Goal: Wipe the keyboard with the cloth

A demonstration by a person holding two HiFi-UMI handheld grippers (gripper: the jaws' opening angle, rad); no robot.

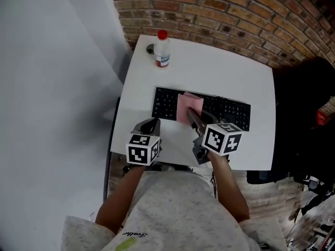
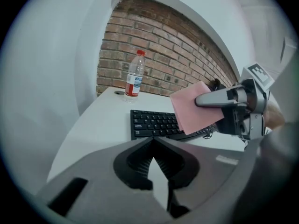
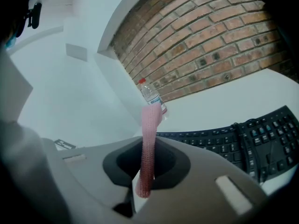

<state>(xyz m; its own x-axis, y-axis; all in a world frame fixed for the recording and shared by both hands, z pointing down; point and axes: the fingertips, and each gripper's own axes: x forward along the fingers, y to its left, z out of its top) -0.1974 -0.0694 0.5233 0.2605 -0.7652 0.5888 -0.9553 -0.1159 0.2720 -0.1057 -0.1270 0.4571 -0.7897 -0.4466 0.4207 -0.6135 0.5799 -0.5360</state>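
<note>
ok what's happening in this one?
A person works at a white table with two grippers. The right hand-held gripper is shut on a pink cloth and holds it over the middle of the black keyboard; whether the cloth touches the keys is unclear. The left hand-held gripper is shut and empty, near the table's front edge. A water bottle stands at the far corner.

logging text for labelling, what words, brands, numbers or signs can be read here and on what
Nothing reads for certain.
Label on the clear plastic bottle with red cap: too small.
Keys of the flat black keyboard: legends too small.
Script word on the grey shirt: too blurred.
No print on the square pink cloth.
Cubes on the left gripper and right gripper: square markers, no letters.
</note>
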